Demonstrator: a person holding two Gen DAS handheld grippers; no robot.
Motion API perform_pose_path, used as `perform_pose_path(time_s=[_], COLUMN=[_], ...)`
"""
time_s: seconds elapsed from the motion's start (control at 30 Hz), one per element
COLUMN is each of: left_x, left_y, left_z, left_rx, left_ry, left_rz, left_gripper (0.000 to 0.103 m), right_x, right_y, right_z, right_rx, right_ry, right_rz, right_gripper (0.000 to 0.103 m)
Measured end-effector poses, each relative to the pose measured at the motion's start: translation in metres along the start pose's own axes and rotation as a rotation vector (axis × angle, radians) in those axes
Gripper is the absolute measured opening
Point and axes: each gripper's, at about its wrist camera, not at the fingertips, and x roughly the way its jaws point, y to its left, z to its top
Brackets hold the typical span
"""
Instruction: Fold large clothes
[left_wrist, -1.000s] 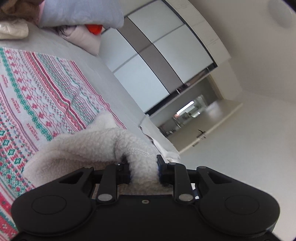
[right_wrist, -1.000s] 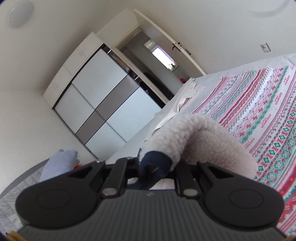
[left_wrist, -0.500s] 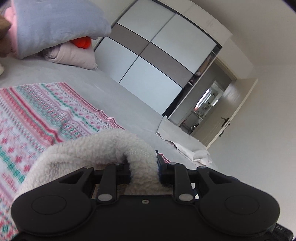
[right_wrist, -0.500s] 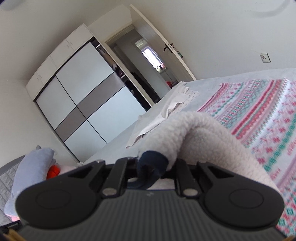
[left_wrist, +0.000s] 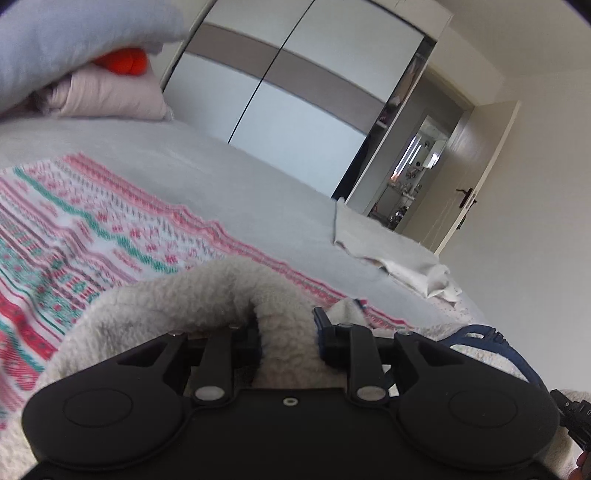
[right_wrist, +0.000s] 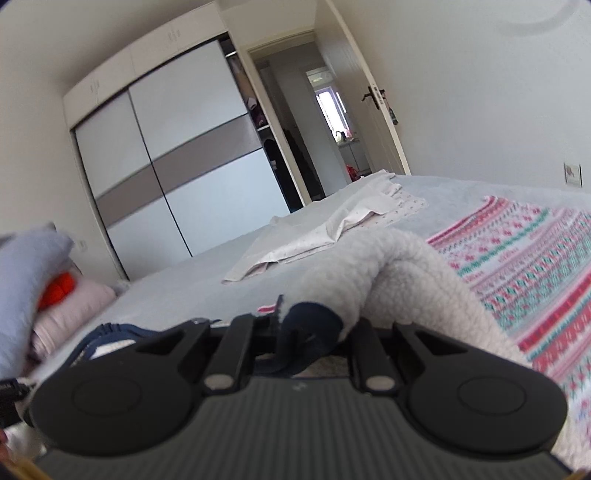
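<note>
Both the left gripper (left_wrist: 286, 338) and right gripper (right_wrist: 310, 341) pinch the cream fleece garment with navy trim (left_wrist: 207, 295), but the left fingers, just loosening, may let the thick fold slip onto the grey bed (left_wrist: 229, 184).

Blanket (left_wrist: 92, 229) on bed (left_wrist: 229, 184)

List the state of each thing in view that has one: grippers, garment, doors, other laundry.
Left gripper: shut on fleece garment.
Right gripper: shut on the garment's navy cuff.
Fleece garment: lifted, bunched, draping over the patterned blanket.
Wardrobe doors: slid partly open.
Room door: open.
White cloth: lying loosely folded.
</note>
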Motion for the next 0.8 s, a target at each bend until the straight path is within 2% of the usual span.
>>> perform_pose_path(time_s=[0.1,0.17,0.3,0.37,0.47,0.6,0.63,0.7,0.73,0.77,0.8], left_x=[0.023,0.027,0.028,0.029,0.03,0.029,0.027,0.022,0.021,0.019,0.017], left_y=[0.013,0.013,0.014,0.018,0.029,0.046,0.049,0.051,0.05,0.048,0.047], left_z=[-0.013,-0.013,-0.006,0.001,0.015,0.034,0.038,0.044,0.047,0.049,0.051], left_rx=[-0.026,-0.037,-0.052,-0.074,-0.161,-0.362,-0.407,-0.46,-0.47,-0.475,-0.481], left_ry=[0.017,0.024,0.061,0.086,0.154,0.215,0.212,0.204,0.204,0.201,0.192], left_rz=[-0.017,-0.024,-0.037,-0.089,-0.162,-0.268,-0.293,-0.317,-0.322,-0.319,-0.316], left_gripper=[0.028,0.028,0.028,0.036,0.045,0.056,0.057,0.059,0.06,0.061,0.064], right_x=[0.027,0.045,0.052,0.052,0.052,0.049,0.047,0.035,0.028,0.022,0.019], right_y=[0.0,-0.007,-0.017,-0.021,-0.026,-0.049,-0.056,-0.064,-0.067,-0.07,-0.074], right_z=[-0.014,-0.029,-0.028,-0.024,-0.011,0.01,0.015,0.023,0.028,0.034,0.04], right_rx=[-0.026,-0.002,0.072,0.085,0.134,0.318,0.365,0.412,0.423,0.434,0.444], right_ry=[0.033,0.099,0.157,0.172,0.206,0.24,0.234,0.174,0.132,0.104,0.094], right_rz=[-0.033,-0.061,-0.043,-0.034,0.005,0.105,0.139,0.164,0.157,0.158,0.151], right_gripper=[0.012,0.012,0.012,0.014,0.02,0.027,0.033,0.061,0.08,0.084,0.084])
